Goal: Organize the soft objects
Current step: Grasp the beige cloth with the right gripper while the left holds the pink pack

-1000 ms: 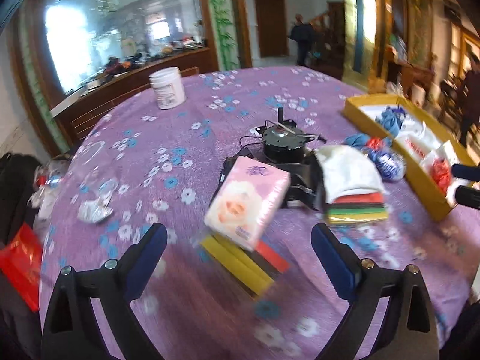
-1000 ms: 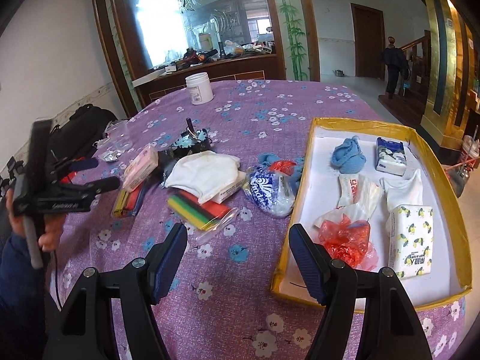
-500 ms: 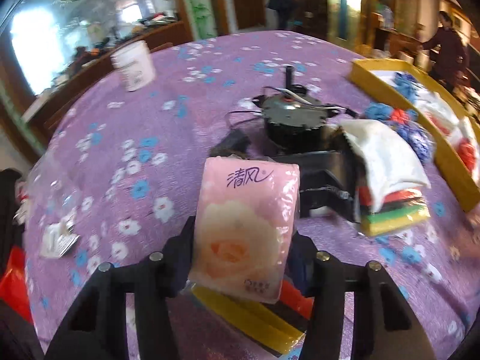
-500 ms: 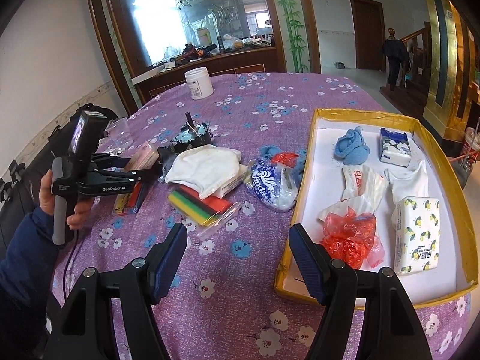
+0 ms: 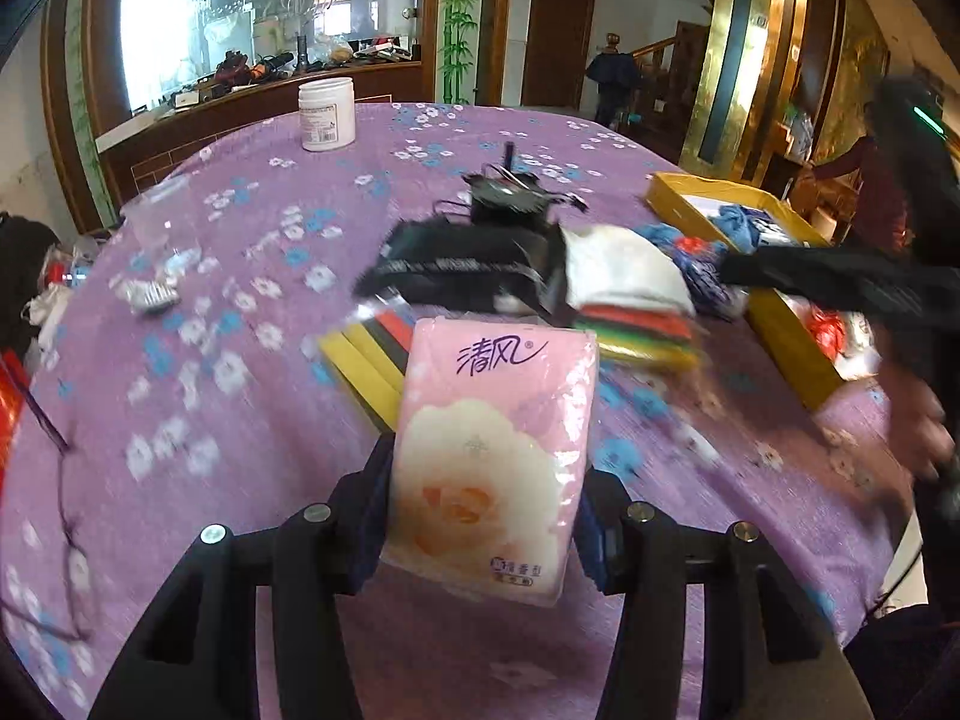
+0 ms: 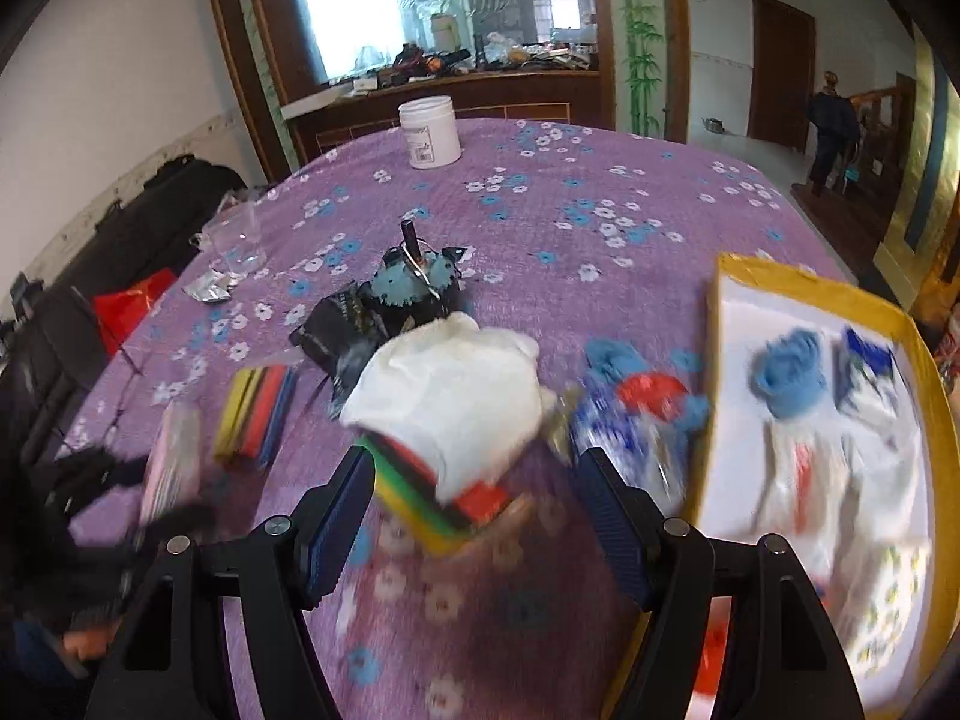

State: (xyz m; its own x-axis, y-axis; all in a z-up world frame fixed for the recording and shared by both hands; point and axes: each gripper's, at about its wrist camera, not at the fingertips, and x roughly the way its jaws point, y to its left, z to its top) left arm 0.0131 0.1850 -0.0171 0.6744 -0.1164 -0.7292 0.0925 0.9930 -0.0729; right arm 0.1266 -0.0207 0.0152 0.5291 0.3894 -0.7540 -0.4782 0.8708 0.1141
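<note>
Left claw (image 5: 483, 516) clamped on the pink tissue pack (image 5: 492, 456), lifted over the table (image 5: 240, 312). Right claw (image 6: 480, 510) open and empty, facing the white cloth (image 6: 456, 402). Tray (image 6: 804, 294) already holds several soft items; cloth and blue bundle (image 6: 630, 414) remain outside.

Occluded and blurred regions

Pink tissue pack (image 5: 492, 456) hides the left gripper's (image 5: 480, 516) blue pads; yellow tray (image 6: 714, 384) is cropped at right, its contents motion-blurred.
</note>
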